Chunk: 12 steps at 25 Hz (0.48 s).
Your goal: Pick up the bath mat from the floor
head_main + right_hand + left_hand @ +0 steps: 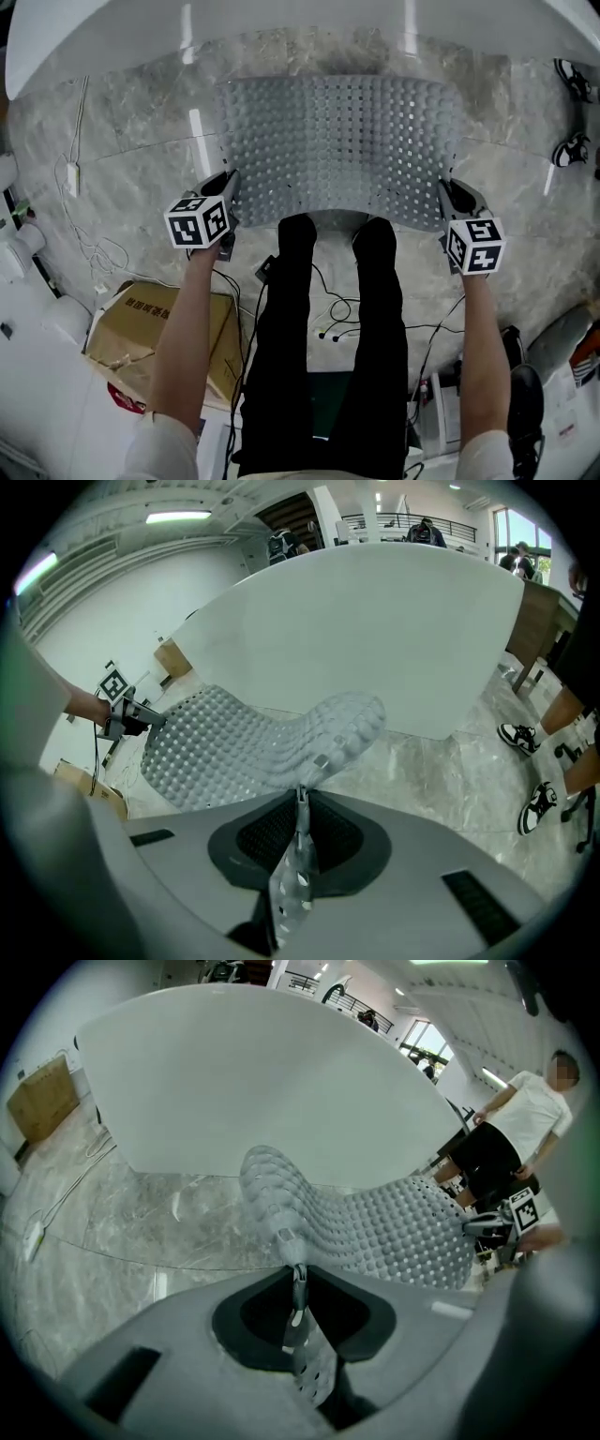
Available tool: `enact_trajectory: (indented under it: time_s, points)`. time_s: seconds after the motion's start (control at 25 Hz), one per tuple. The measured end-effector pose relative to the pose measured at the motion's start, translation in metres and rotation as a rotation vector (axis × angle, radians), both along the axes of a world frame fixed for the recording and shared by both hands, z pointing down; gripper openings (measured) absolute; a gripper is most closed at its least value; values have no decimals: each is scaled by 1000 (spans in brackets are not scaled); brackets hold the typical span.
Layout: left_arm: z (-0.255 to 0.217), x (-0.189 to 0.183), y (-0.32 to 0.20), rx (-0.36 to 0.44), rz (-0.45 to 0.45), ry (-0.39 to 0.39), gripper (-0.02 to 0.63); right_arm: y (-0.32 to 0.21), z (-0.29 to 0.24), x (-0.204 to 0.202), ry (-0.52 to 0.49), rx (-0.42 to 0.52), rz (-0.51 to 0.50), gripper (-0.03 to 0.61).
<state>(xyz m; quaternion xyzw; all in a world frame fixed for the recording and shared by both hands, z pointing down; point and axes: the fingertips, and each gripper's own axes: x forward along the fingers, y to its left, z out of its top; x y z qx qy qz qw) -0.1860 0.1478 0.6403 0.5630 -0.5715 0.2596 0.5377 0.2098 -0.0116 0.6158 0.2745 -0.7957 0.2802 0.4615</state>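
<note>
Two grippers pinch the near corners of the bath mat (342,141) before the white tub (281,23).
On the tub's near side, the left gripper (229,180) is clamped on the left corner of the grey nubbed mat, its edge squeezed between the jaws; the right gripper (449,187) nips the opposite corner. Holding both corners, well apart, likely keeps the mat spread as a sheet instead of folding; its far edge sags toward the tub, low over the marble floor (131,131).

Your bath mat (337,150) — grey, see-through, covered in bumps and small holes — is held up by its two near corners, one in your left gripper (229,183), one in your right gripper (447,192), sagging between.
</note>
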Motion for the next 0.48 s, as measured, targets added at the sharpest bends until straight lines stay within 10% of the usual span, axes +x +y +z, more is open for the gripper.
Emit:
enact_trajectory:
  time_s: [0.48]
  points:
    - [-137, -5, 13, 54, -26, -9, 52, 16, -136, -6, -22, 45, 7, 40]
